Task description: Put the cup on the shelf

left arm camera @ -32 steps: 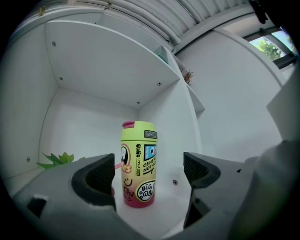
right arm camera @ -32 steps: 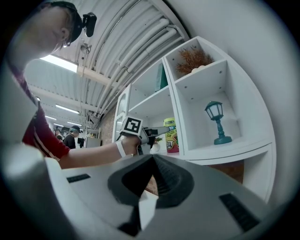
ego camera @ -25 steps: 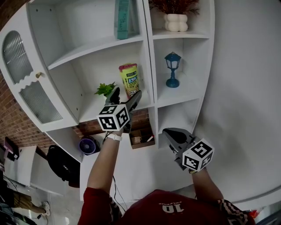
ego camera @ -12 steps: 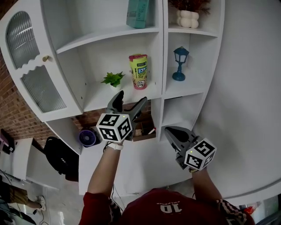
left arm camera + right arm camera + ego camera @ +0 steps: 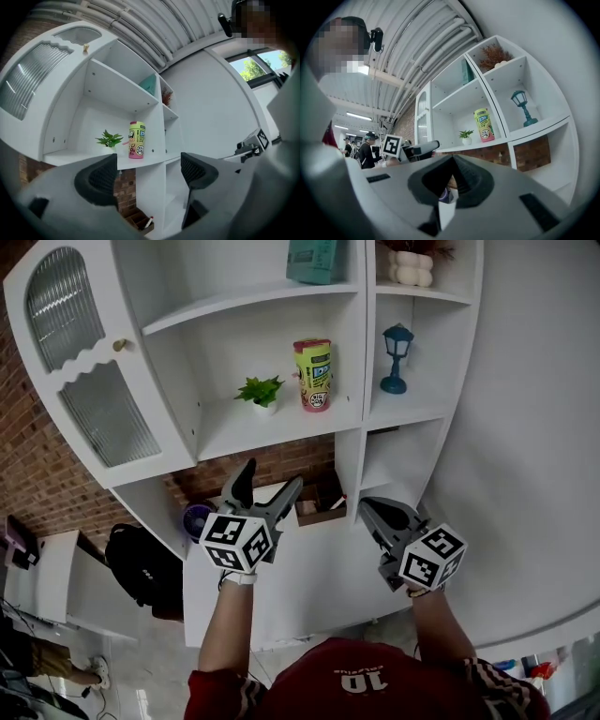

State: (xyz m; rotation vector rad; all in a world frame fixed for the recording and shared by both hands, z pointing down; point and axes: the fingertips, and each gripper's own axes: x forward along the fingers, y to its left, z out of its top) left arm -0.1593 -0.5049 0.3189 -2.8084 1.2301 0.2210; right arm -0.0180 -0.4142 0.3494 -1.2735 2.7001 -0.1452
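The cup (image 5: 312,376), yellow-green with a pink rim and cartoon print, stands upright on the middle shelf (image 5: 272,432) of a white wall unit, beside a small potted plant (image 5: 261,392). It also shows in the left gripper view, cup (image 5: 136,139), and in the right gripper view, cup (image 5: 484,124). My left gripper (image 5: 270,479) hangs below and in front of that shelf, well clear of the cup; its jaws are wide and closing, with nothing between them (image 5: 149,173). My right gripper (image 5: 367,505) is held low at the right, jaws together and empty (image 5: 450,180).
A blue lantern (image 5: 397,357) stands in the right compartment, a teal box (image 5: 314,259) and a white vase (image 5: 411,268) on the top shelves. A glass cabinet door (image 5: 94,399) is at left. A wooden tray (image 5: 319,507) sits on the counter, a black bag (image 5: 141,568) below.
My left gripper has drawn back and down from the shelf, away from the cup. The cup stays standing on the shelf. The right gripper has barely moved.
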